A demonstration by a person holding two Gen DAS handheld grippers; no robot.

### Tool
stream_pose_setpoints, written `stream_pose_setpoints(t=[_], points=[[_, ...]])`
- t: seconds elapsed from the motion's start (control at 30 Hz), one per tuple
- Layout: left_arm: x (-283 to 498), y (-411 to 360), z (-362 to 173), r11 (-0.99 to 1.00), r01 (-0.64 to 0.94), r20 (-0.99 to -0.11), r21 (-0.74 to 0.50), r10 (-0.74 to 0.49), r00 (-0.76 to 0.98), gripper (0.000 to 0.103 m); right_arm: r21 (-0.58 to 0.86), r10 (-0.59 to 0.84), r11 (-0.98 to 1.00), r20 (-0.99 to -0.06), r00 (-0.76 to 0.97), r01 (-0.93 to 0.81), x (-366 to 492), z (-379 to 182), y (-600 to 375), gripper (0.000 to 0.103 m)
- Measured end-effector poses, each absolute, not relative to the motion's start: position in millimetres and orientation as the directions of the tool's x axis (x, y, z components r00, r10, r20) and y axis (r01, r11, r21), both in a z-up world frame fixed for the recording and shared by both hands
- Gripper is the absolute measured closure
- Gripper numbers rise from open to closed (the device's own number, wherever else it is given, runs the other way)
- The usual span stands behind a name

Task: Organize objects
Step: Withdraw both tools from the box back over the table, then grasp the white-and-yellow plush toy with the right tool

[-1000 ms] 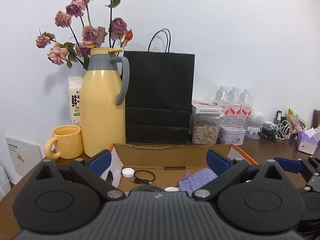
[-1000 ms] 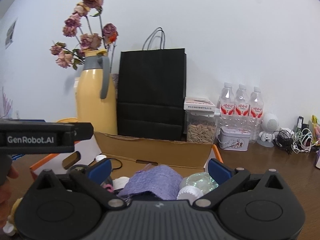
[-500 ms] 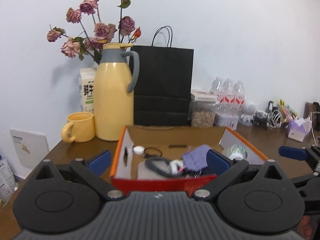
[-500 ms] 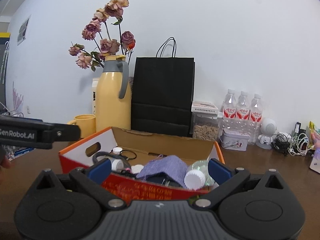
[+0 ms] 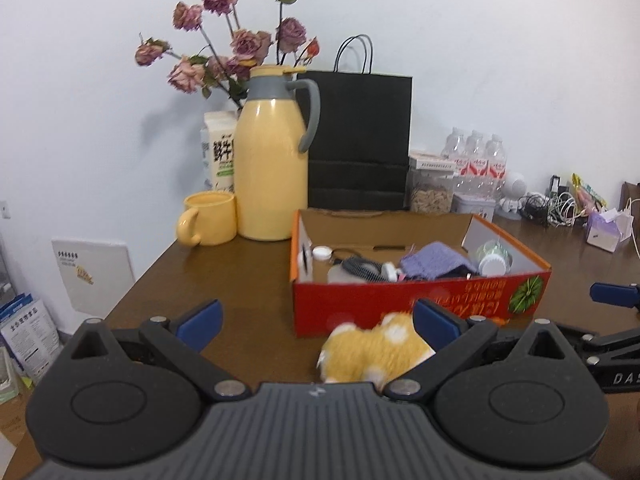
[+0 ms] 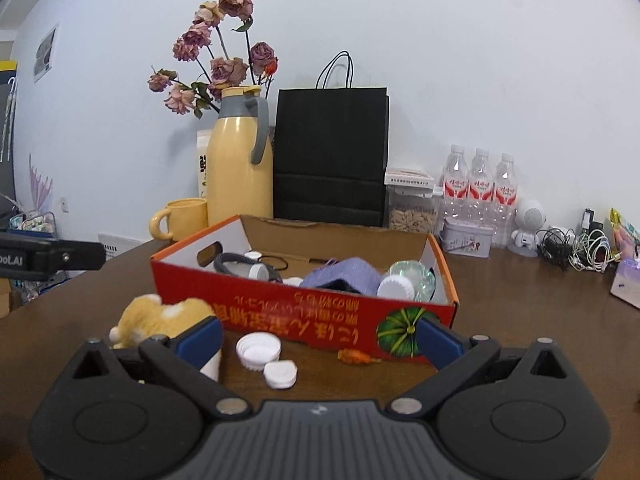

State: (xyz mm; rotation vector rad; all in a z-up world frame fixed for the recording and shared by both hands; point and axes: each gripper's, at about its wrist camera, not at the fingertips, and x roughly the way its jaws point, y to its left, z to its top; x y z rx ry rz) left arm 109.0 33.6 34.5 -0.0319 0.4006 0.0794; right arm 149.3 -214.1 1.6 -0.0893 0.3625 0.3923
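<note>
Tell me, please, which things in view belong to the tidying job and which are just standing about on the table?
Job: red box with purple cloth inside; in front of it, yellow plush toy, two white caps, small orange piece.

Standing about: yellow jug, yellow mug, black bag, water bottles, cables.

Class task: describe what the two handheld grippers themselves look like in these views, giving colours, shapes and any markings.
Each gripper, left and right, has a black ribbed body, two round black discs, angled black linkage arms with silver pins, and blue fingers. The right wrist view shows white lettering ending "ooLAI" on the left one's side.
</note>
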Motion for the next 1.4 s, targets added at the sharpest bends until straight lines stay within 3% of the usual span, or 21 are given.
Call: stream_pose_setpoints(t=[0.53,1.0,1.07,1.17,1.2,1.23,1.4], points=[[81.2,77.1,12.3,0.984,-0.174,-0.438,-0.035,0.142,0.888,0.000,-0.024,0.409,0.888,-0.414,0.813,-0.459,129.5,-7.2,-186.7,0.000],[79.7,101.1,-6.5,0.979,-0.192,-0.474,-0.071,0.136,0.870,0.000,0.021,0.451,0.850,-0.544,0.707,-0.526,172.8,-34.4,-119.9,0.003],[81.0,101.0,-8.8,0.979,-0.191,-0.479,-0.074,0.133,0.867,0.000,0.019,0.449,0.846,-0.562,0.694,-0.532,176.7,-38.1,-113.2,0.008],[82.6,100.1,-10.6,0.979,-0.188,-0.485,-0.078,0.128,0.865,0.000,0.023,0.452,0.841,-0.580,0.678,-0.541,180.3,-43.7,-106.9,0.025],[82.8,99.6,-11.4,0.979,-0.187,-0.486,-0.078,0.127,0.865,0.000,0.028,0.455,0.839,-0.582,0.674,-0.543,180.5,-45.2,-106.7,0.041],[83.3,99.3,-11.7,0.979,-0.186,-0.488,-0.077,0.126,0.864,0.000,0.034,0.460,0.838,-0.583,0.670,-0.545,180.5,-46.1,-107.2,0.051],[84.8,96.5,-12.7,0.980,-0.182,-0.490,-0.076,0.122,0.863,0.000,0.050,0.467,0.846,-0.548,0.694,-0.531,177.2,-44.0,-113.6,0.053]])
